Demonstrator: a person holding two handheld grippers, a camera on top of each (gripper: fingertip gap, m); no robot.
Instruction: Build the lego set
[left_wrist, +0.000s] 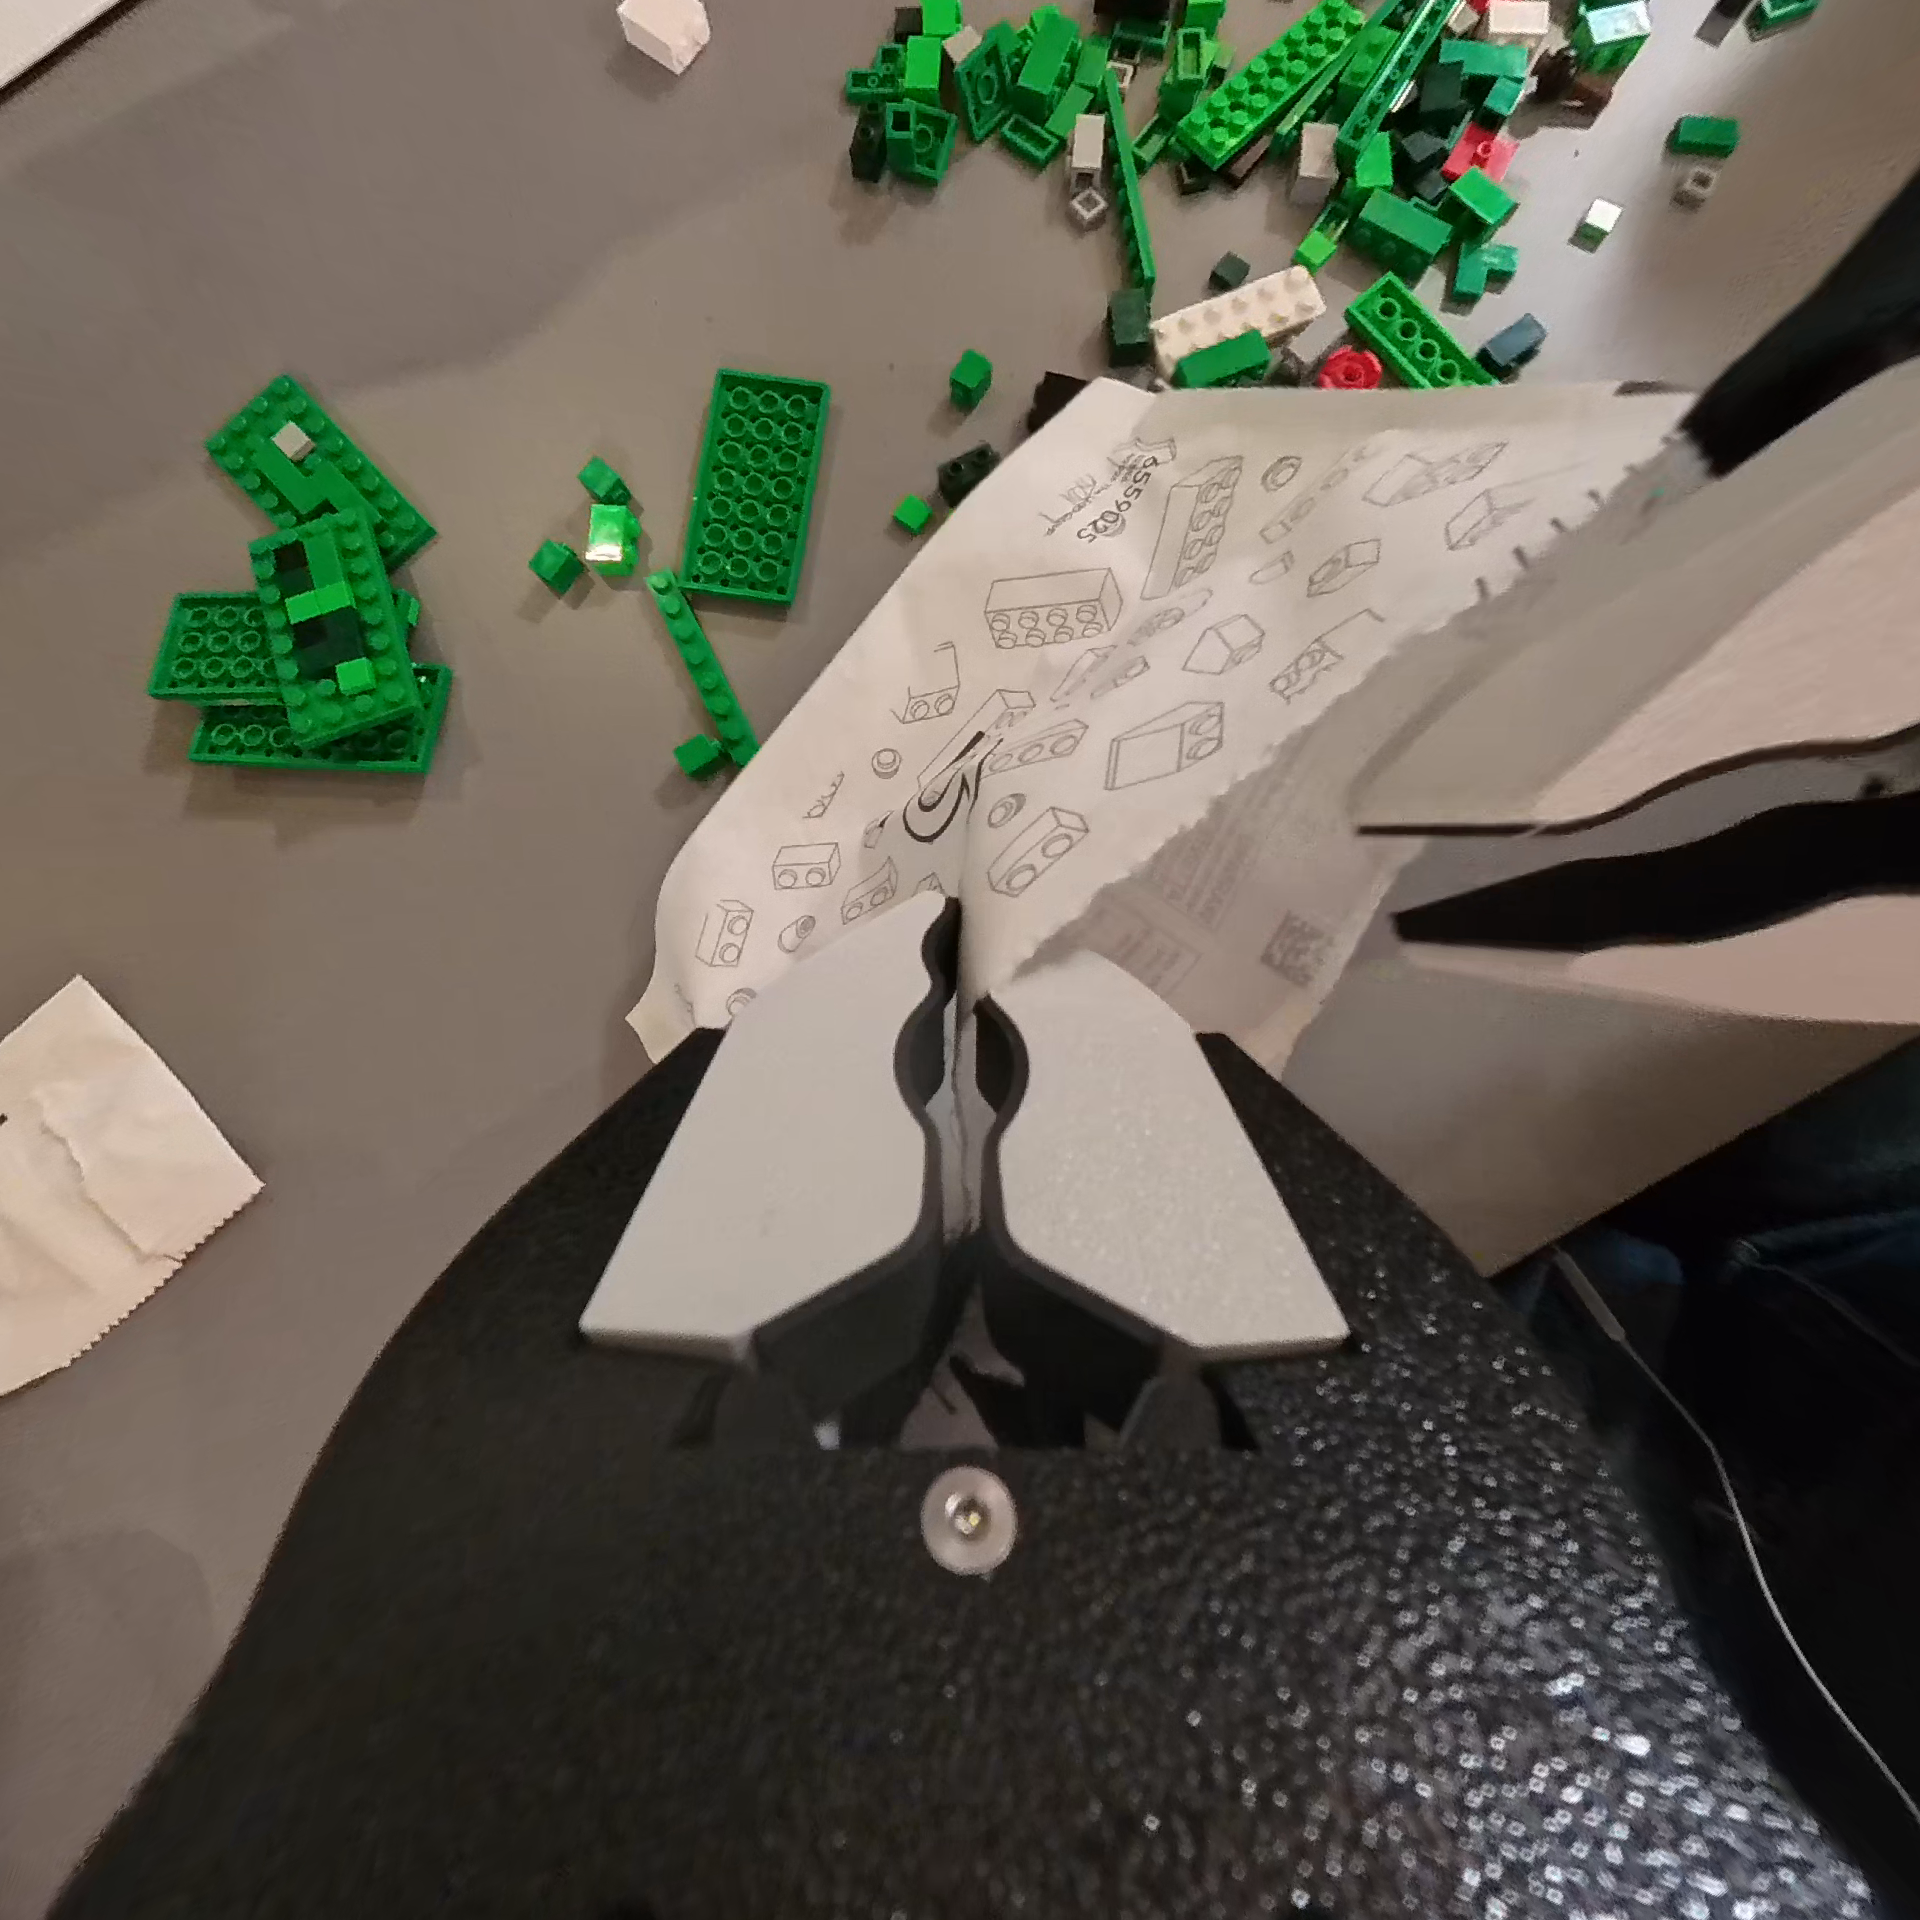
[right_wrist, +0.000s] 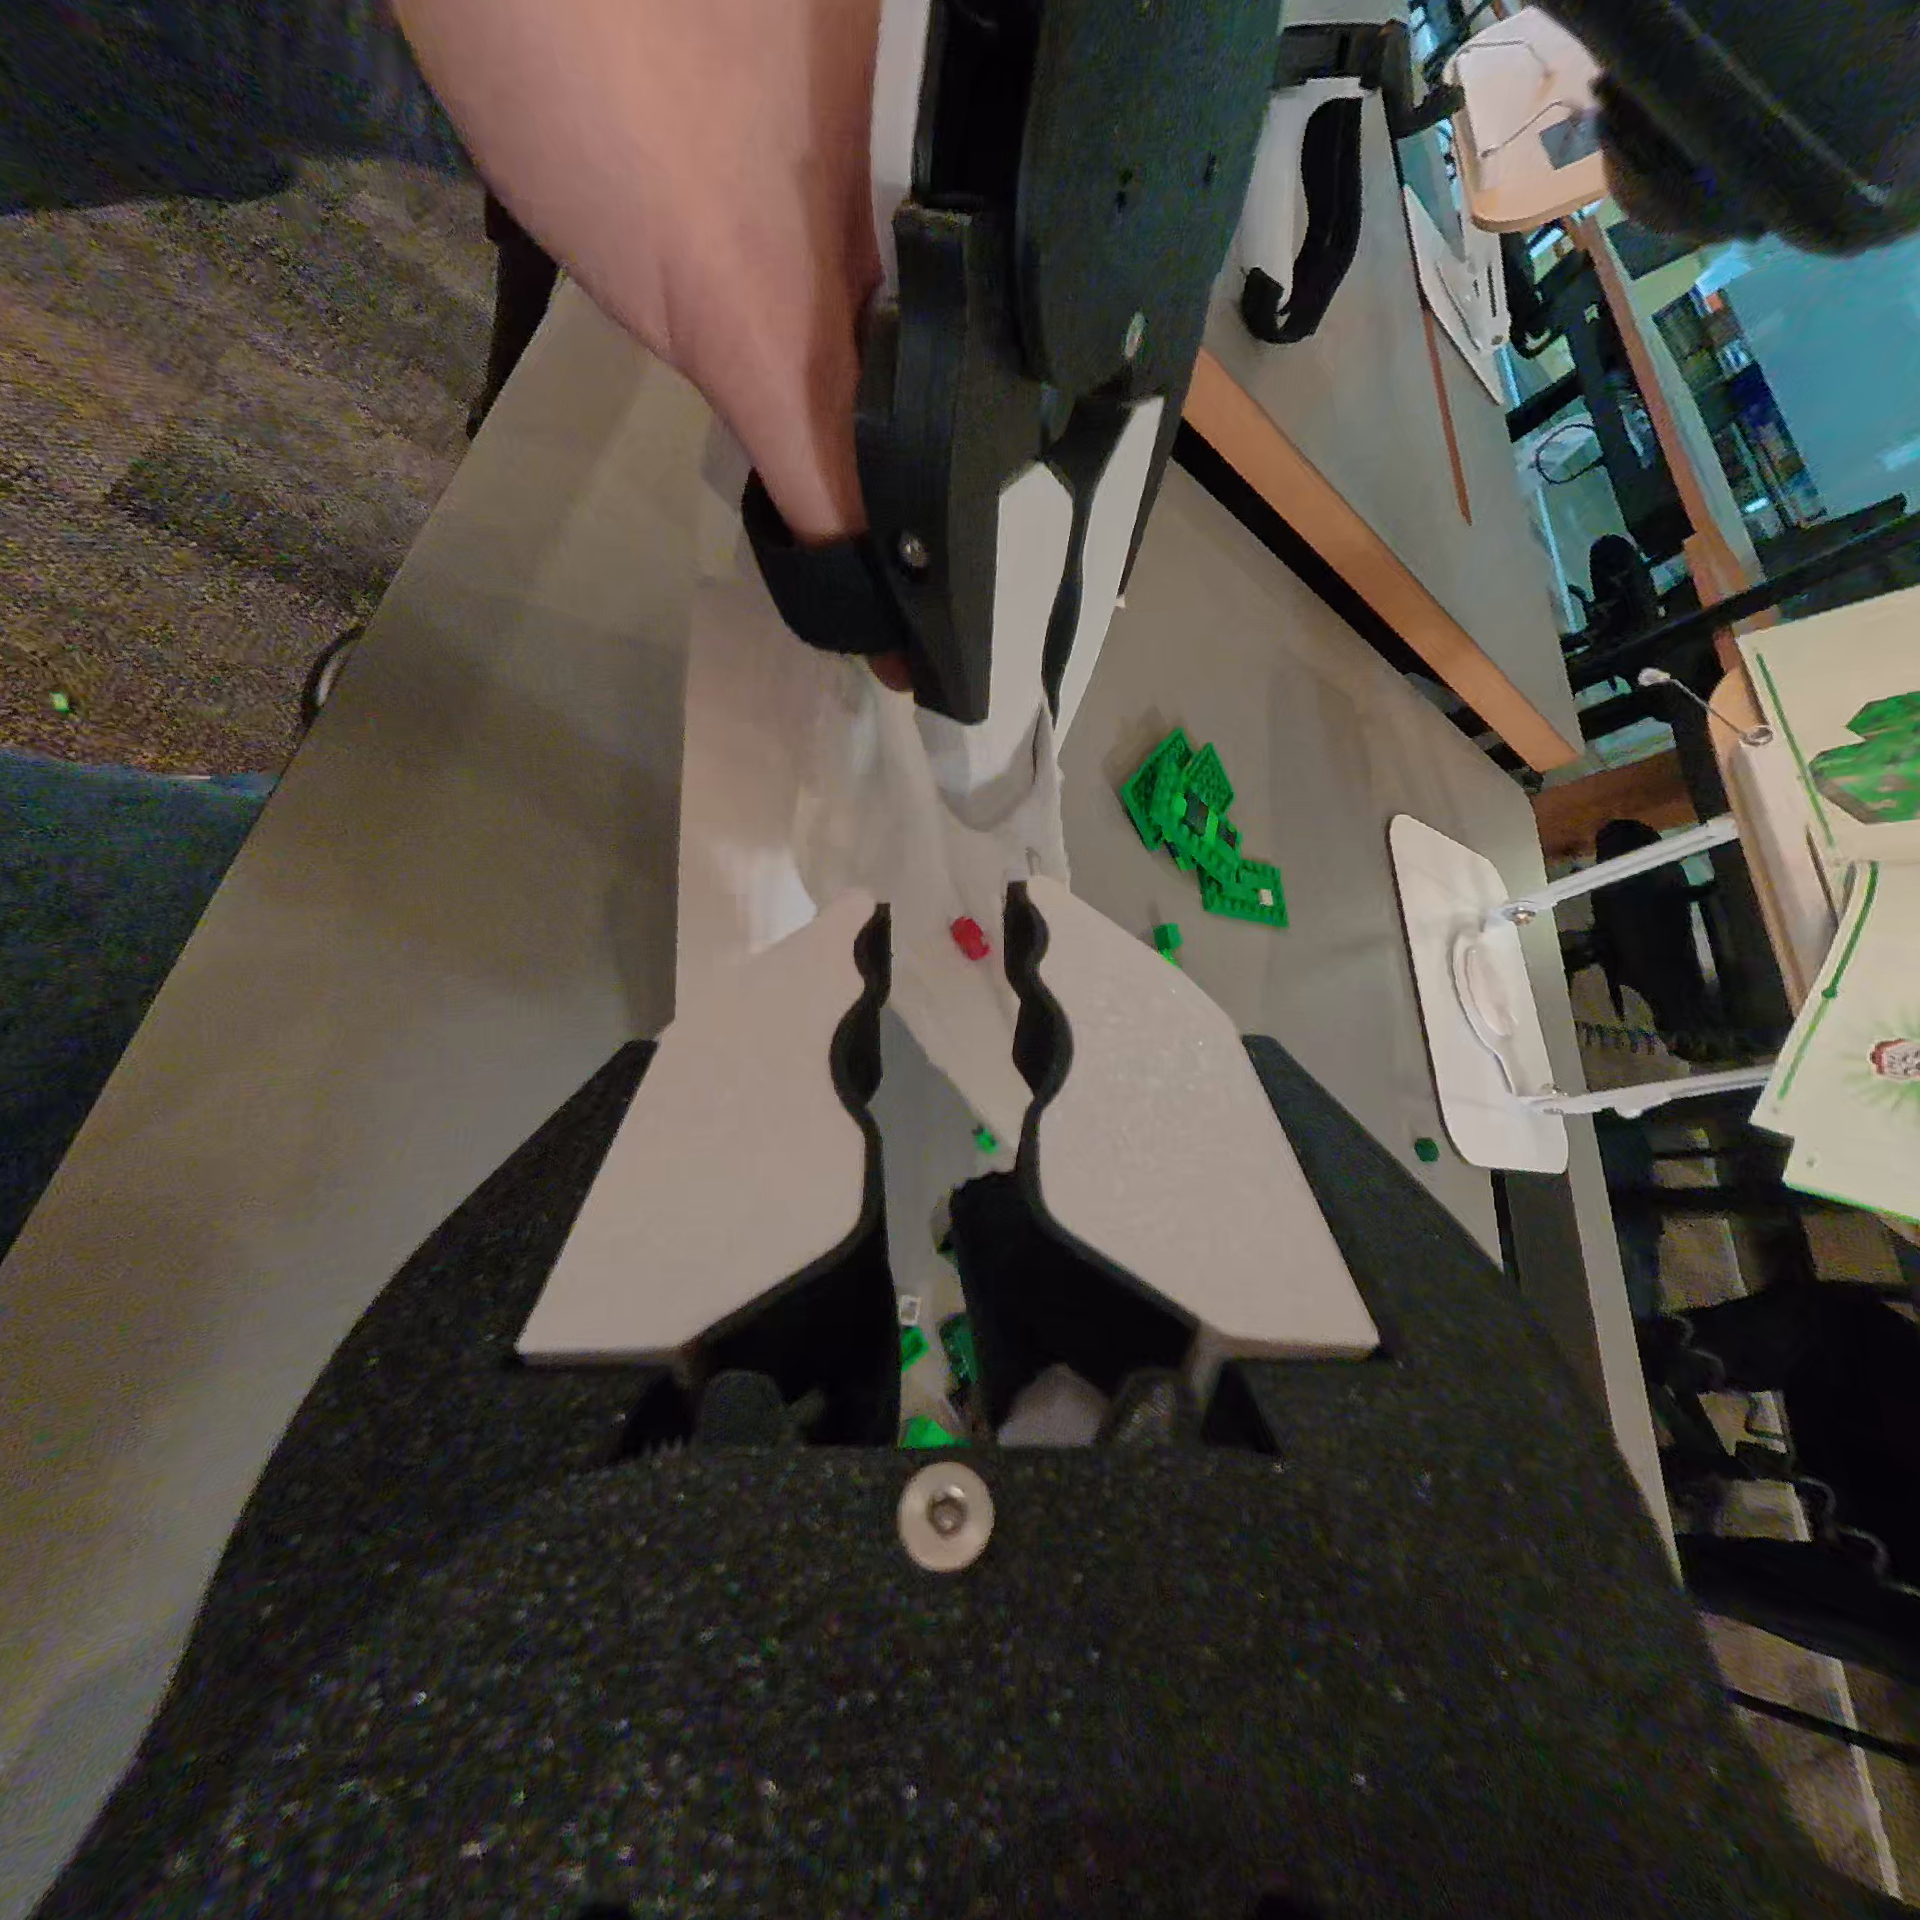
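We worked over a grey worktop (left_wrist: 364, 260) that carried the whole kit. The largest item in hand was the white paper parts bag (left_wrist: 1091, 644), printed with brick outlines and held up above the worktop between both tools. Our left gripper (left_wrist: 961, 935) was clamped tight on the bag's lower edge. Our right gripper (right_wrist: 940, 909) stood with its jaws slightly parted around a fold of the same bag; we could not tell whether the pads actually pinched the paper. A small red piece (right_wrist: 969, 937) showed on the paper between those jaws.

Beyond the bag lay the loose pile of green bricks (left_wrist: 1299, 135), well apart from the partly built green plate assembly (left_wrist: 312, 603). A single green plate (left_wrist: 756, 488) lay studs-down between them, with a few small green bricks (left_wrist: 613, 535) just beside it.

We judged the step to be emptying the bag, not brick fitting. The next move called for tipping the torn mouth toward the pile while the left grip held firm.
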